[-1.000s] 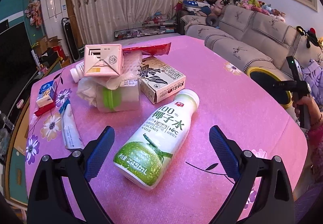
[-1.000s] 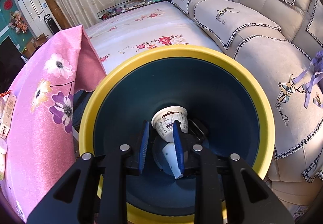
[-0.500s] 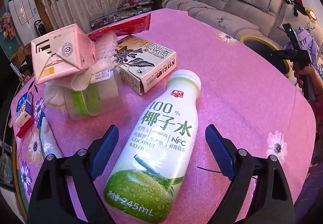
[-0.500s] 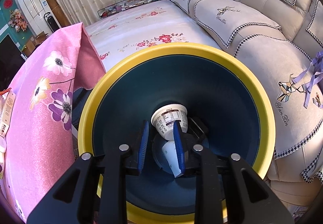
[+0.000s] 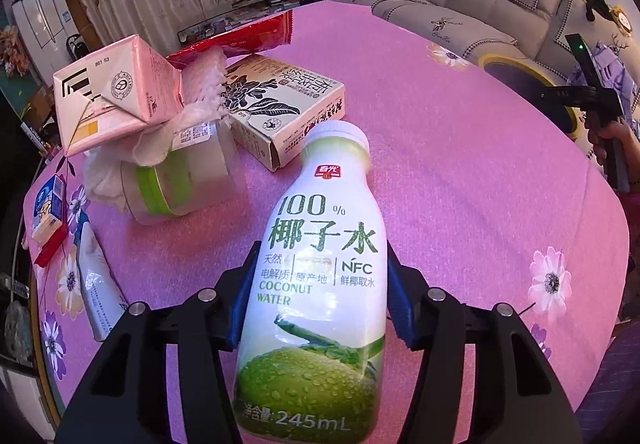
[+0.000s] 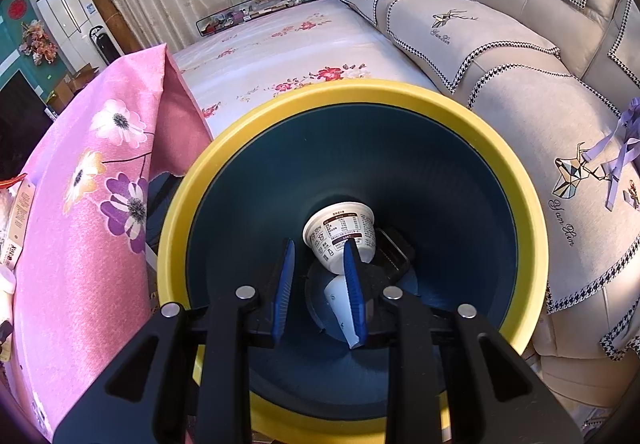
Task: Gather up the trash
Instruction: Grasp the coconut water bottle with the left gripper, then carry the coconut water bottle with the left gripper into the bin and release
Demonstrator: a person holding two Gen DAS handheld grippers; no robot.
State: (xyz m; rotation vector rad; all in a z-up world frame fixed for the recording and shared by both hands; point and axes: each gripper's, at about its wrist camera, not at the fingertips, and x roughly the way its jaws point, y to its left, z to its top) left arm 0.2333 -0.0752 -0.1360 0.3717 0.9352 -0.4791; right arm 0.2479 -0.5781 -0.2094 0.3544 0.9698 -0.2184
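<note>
My left gripper [image 5: 320, 264] is shut on a white coconut water bottle [image 5: 320, 276] that lies on the pink tablecloth, its cap pointing away. Behind it lie a pink carton [image 5: 116, 100], a beige tea carton [image 5: 280, 104], a clear tub with a green band [image 5: 184, 180] and crumpled tissue. My right gripper [image 6: 318, 256] hovers over a dark bin with a yellow rim [image 6: 360, 92]; its jaws stand a little apart and hold nothing. A white yoghurt cup [image 6: 340, 232] and other white trash lie at the bin's bottom.
A red wrapper [image 5: 240, 38], a small blue carton [image 5: 46, 204] and a white pouch [image 5: 96, 284] lie on the table's left side. The bin [image 5: 524, 84] stands off the table's right edge beside a grey sofa [image 6: 500, 56]. The tablecloth's edge [image 6: 80, 204] is left of the bin.
My left gripper moved forward around the coconut water bottle and closed on it. My right gripper has stayed over the bin.
</note>
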